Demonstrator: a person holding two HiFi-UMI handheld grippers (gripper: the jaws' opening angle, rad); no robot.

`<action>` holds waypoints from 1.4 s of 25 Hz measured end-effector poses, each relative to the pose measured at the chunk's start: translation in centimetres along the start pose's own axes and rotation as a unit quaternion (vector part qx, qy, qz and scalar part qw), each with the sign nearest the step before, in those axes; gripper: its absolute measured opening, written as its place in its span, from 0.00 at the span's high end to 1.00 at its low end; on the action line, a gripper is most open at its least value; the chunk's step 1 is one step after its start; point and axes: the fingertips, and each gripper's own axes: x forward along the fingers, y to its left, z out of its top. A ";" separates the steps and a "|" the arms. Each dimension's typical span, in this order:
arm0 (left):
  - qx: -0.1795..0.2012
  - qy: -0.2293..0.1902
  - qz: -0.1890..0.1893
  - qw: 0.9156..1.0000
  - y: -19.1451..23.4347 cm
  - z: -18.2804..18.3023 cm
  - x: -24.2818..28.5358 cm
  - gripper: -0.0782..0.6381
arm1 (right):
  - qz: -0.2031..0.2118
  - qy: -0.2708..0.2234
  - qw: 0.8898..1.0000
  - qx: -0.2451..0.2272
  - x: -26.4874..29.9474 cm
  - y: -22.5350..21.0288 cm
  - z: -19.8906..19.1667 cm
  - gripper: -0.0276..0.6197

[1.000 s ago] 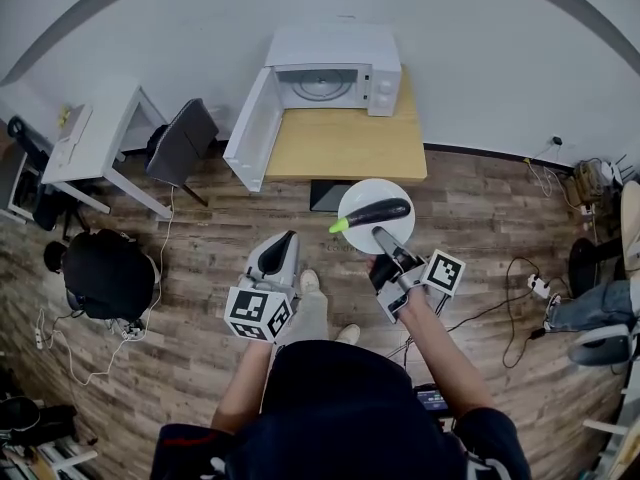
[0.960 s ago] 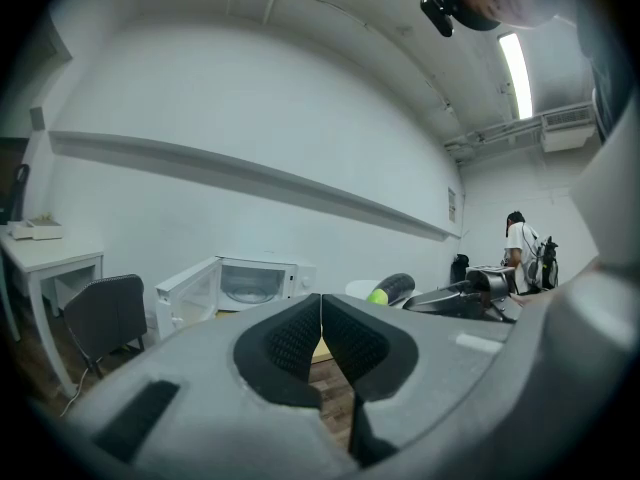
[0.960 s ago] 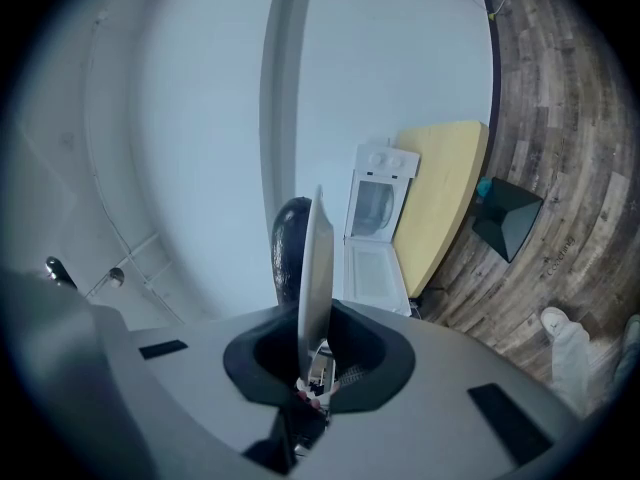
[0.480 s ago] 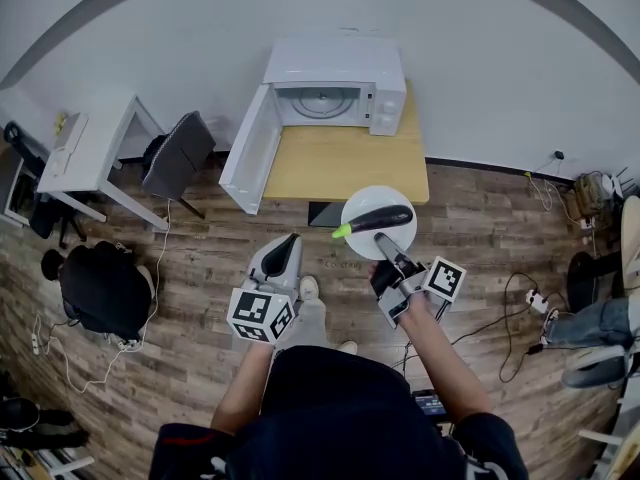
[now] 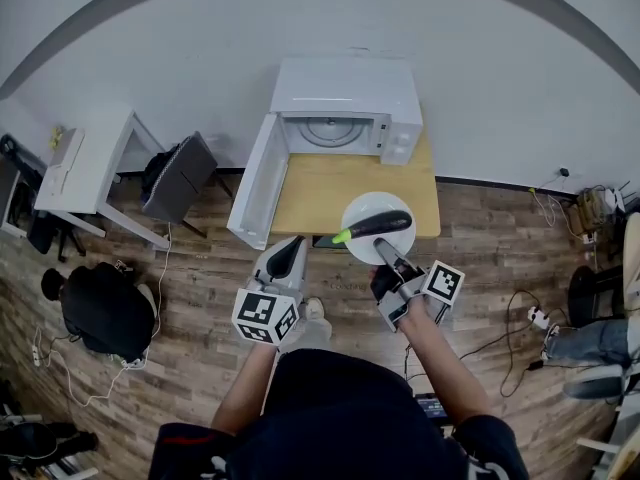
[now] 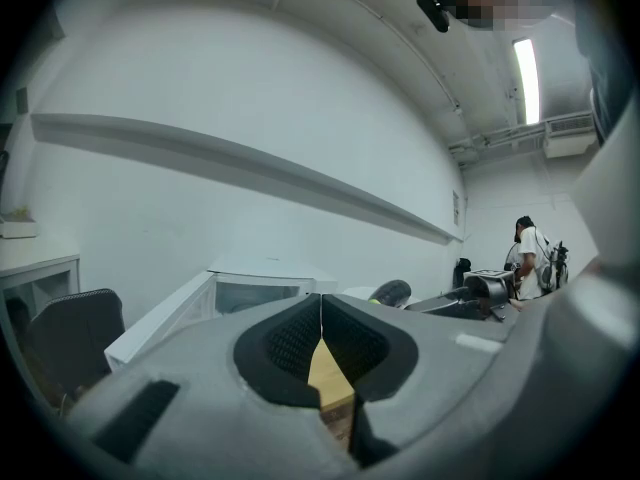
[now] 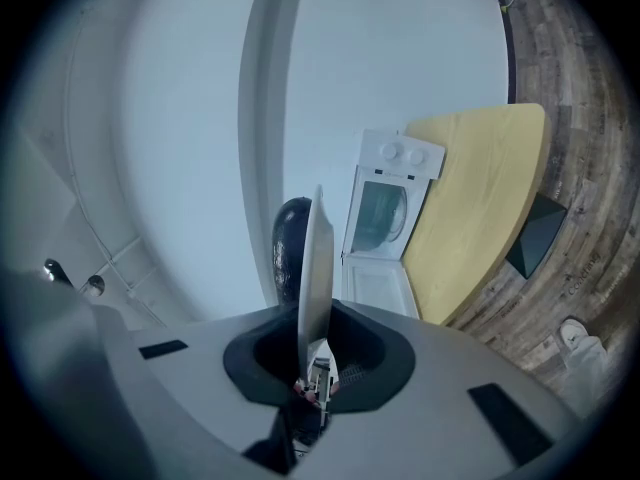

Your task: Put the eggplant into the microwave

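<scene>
Pinching the white plate (image 5: pixel 372 205) by its rim, the right tool (image 5: pixel 381 246) holds it over the front edge of the counter (image 5: pixel 320 193), the eggplant (image 5: pixel 375 225) lying across it (green stem leftward). The left tool (image 5: pixel 289 243), pressed together and empty, hovers alongside; the microwave (image 5: pixel 345 93) stands open at the back edge.

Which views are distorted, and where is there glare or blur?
Head view: the fisheye lens bends the wall into an arc, the light is even, the microwave is sharp. Left gripper view: dark corners, a lamp glares, a mosaic patch sits at the top. Right gripper view: rolled sideways, the plate seen edge-on, the eggplant dark beside it.
</scene>
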 end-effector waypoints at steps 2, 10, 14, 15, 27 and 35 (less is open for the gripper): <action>0.001 0.001 -0.004 1.000 1.5 0.5 1.2 0.87 | -0.002 -0.001 1.000 0.000 1.9 0.2 0.7 0.91; -0.003 0.004 -0.021 1.000 7.8 2.5 6.2 0.87 | -0.006 -0.004 1.000 -0.004 10.0 0.9 3.0 0.91; 0.000 0.010 -0.035 0.999 10.1 3.0 8.5 0.87 | -0.008 -0.011 1.000 0.000 13.3 0.9 4.0 0.91; 0.001 0.011 -0.038 0.999 10.6 3.1 9.1 0.87 | -0.008 -0.013 1.000 0.003 14.0 0.8 4.2 0.91; -0.020 0.039 -0.072 0.996 13.5 1.4 13.1 0.87 | -0.019 -0.042 0.999 0.026 17.7 -1.5 6.5 0.91; -0.026 0.050 -0.070 0.996 13.5 0.7 15.4 0.87 | -0.028 -0.044 0.998 0.025 17.8 -2.6 8.6 0.91</action>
